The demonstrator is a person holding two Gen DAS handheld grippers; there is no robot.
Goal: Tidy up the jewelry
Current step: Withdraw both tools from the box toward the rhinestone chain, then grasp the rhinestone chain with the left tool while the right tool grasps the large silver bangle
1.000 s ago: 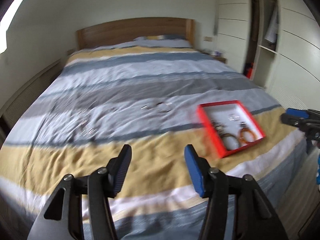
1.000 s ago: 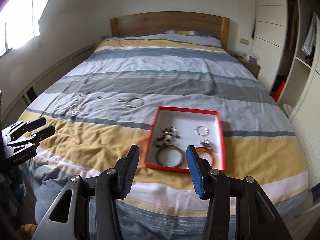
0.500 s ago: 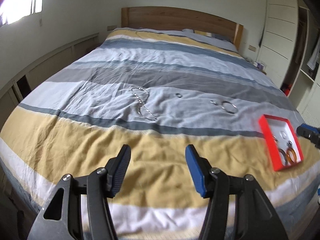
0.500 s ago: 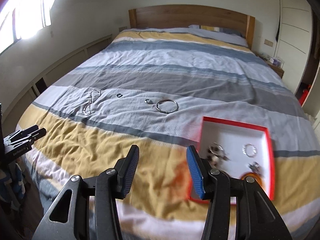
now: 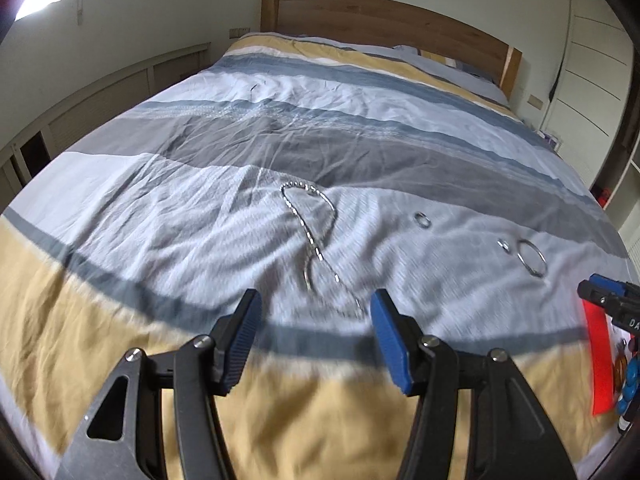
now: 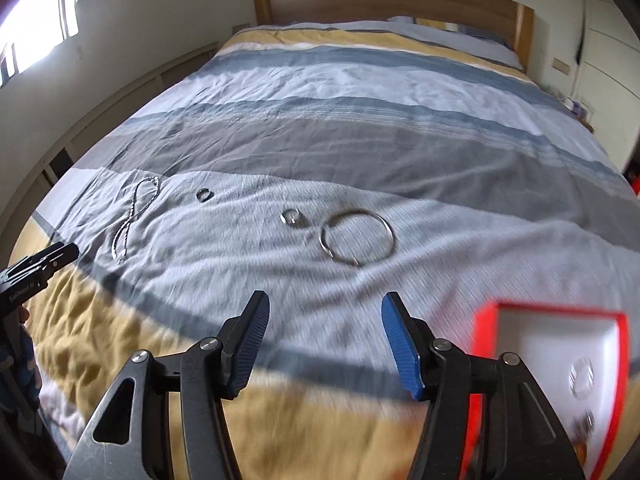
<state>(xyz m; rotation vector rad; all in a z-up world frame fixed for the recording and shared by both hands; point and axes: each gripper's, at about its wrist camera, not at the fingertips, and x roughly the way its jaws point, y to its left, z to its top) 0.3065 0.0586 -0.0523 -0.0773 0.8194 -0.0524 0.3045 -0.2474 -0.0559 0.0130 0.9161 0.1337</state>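
One striped bedspread (image 5: 360,128), wooden headboard (image 5: 392,24) behind.

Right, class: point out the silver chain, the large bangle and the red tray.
silver chain (image 5: 310,236), left wrist view, on the crossing of its strands.
large bangle (image 6: 390,236), right wrist view, on its right-hand rim.
red tray (image 6: 482,330), right wrist view, on its left wall.

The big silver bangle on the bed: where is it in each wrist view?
Left wrist: the bangle lies far right, just above the right gripper's tip.
Right wrist: it sits near centre, ahead of the open fingers.
Shared landmark: the small ring just to its left.
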